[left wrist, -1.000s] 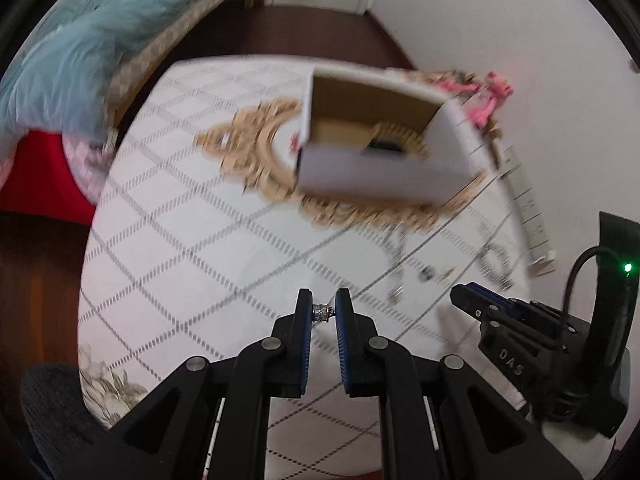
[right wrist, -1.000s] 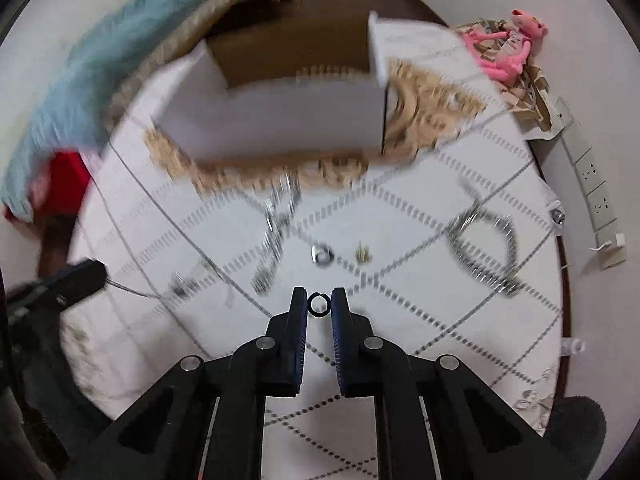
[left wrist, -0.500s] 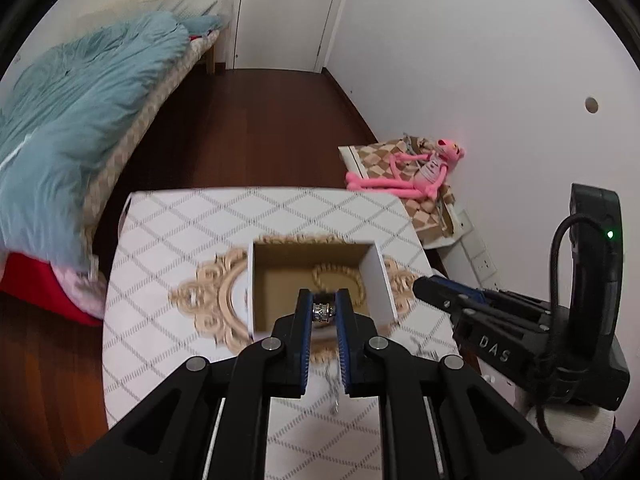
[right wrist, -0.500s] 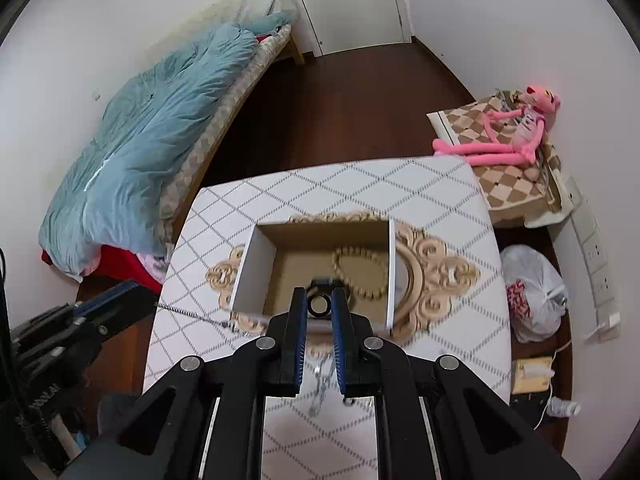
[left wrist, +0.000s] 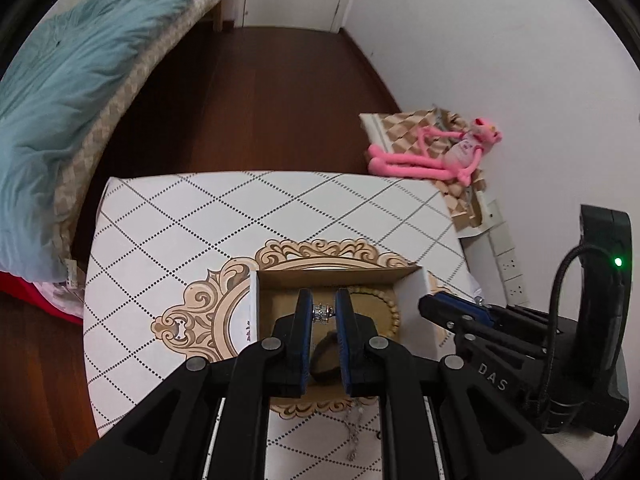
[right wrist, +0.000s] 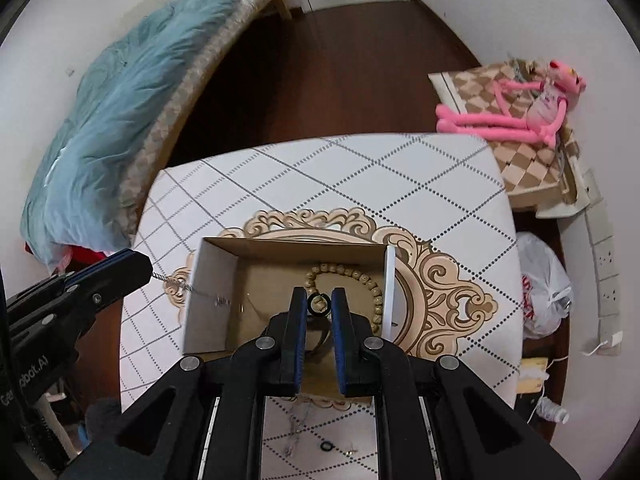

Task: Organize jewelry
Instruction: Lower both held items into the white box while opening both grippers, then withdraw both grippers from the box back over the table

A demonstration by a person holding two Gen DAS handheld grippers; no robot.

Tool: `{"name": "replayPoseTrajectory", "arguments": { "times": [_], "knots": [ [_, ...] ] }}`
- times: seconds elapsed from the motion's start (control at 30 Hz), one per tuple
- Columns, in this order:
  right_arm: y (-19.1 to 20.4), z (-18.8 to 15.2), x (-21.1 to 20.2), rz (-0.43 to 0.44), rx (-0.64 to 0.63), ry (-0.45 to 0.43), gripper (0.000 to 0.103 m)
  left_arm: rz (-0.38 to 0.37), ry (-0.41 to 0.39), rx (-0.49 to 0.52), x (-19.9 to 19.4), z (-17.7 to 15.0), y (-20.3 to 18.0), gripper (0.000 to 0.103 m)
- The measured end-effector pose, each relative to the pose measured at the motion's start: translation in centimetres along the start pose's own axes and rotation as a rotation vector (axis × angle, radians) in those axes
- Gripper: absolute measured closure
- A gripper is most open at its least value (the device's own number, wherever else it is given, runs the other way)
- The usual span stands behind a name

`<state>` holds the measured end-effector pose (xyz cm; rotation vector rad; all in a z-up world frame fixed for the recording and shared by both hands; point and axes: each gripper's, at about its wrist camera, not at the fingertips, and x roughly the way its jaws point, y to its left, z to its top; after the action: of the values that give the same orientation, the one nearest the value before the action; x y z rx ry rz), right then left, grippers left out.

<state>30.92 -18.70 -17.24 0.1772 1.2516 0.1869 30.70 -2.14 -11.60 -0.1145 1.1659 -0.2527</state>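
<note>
The left gripper (left wrist: 324,312) is clamped on a small silver beaded piece (left wrist: 323,312) over the open cardboard box (left wrist: 416,312). Its view alone shows a chain (left wrist: 354,432) lying on the table (left wrist: 168,232) near its front edge. The right gripper (right wrist: 319,305) pinches a black ring (right wrist: 318,303) above the same box; only this view shows the whole bead bracelet (right wrist: 376,288) on the box floor and a second black ring (right wrist: 326,446) on the table.

One open cardboard box (right wrist: 212,280) sits mid-frame, holding one beaded bracelet (right wrist: 374,284) and one dark band (left wrist: 322,356). Two grippers (left wrist: 324,312) (right wrist: 319,304) each pinch one small piece (two held). One pink plush toy (right wrist: 516,116) lies upper right.
</note>
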Motion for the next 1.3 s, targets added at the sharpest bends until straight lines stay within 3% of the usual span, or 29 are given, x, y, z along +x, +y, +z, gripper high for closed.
{"name": "replayPoseTrajectory", "arguments": {
  "times": [0.27, 0.33, 0.37, 0.4, 0.47, 0.57, 0.7, 0.73, 0.87, 0.9, 1.0, 1.1, 1.3],
  "knots": [
    [-1.5, 0.6, 3.3, -0.012, 0.028, 0.081, 0.089, 0.046, 0.073, -0.017, 3.2, 0.1, 0.3, 0.092],
    [-1.9, 0.6, 3.6, -0.016, 0.039, 0.090, 0.089, 0.101, 0.064, -0.002, 3.4, -0.1, 0.2, 0.084],
    [-2.0, 0.5, 3.6, -0.022, 0.039, 0.090, 0.089, 0.123, 0.057, 0.004, 3.4, -0.1, 0.2, 0.068],
    [-2.1, 0.5, 3.6, -0.027, 0.041, 0.086, 0.086, 0.139, 0.046, 0.008, 3.3, -0.2, 0.3, 0.043],
    [-2.3, 0.5, 3.4, -0.036, 0.040, 0.080, 0.080, 0.180, 0.021, 0.005, 3.0, -0.4, 0.6, 0.024],
    [-2.4, 0.3, 3.0, -0.030, 0.040, 0.075, 0.074, 0.225, 0.012, 0.000, 3.0, -0.6, 1.2, 0.022],
    [-1.8, -0.1, 2.0, -0.066, 0.018, 0.045, 0.058, 0.255, 0.011, -0.019, 3.2, -1.5, 2.0, 0.001],
    [-1.6, -0.2, 1.7, -0.081, 0.011, 0.037, 0.056, 0.266, 0.005, -0.018, 3.2, -1.8, 2.1, 0.001],
    [-0.9, -1.0, 0.6, -0.195, -0.031, -0.007, 0.015, 0.315, -0.005, -0.004, 3.1, -3.1, 2.1, 0.000],
    [-0.9, -1.3, 0.5, -0.214, -0.035, -0.008, 0.011, 0.315, -0.002, -0.005, 3.1, -3.4, 2.1, 0.000],
    [-0.8, -2.3, 0.9, -0.264, -0.051, 0.009, 0.010, 0.327, 0.002, 0.001, 3.1, -4.4, 2.1, 0.000],
    [-0.9, -3.5, 1.3, -0.261, -0.043, 0.028, 0.003, 0.327, 0.009, 0.003, 3.0, -5.2, 2.0, 0.000],
    [-0.6, -4.9, 0.7, -0.261, -0.026, 0.010, 0.003, 0.331, -0.010, 0.002, 1.8, -6.0, 1.6, 0.000]
  ]
}}
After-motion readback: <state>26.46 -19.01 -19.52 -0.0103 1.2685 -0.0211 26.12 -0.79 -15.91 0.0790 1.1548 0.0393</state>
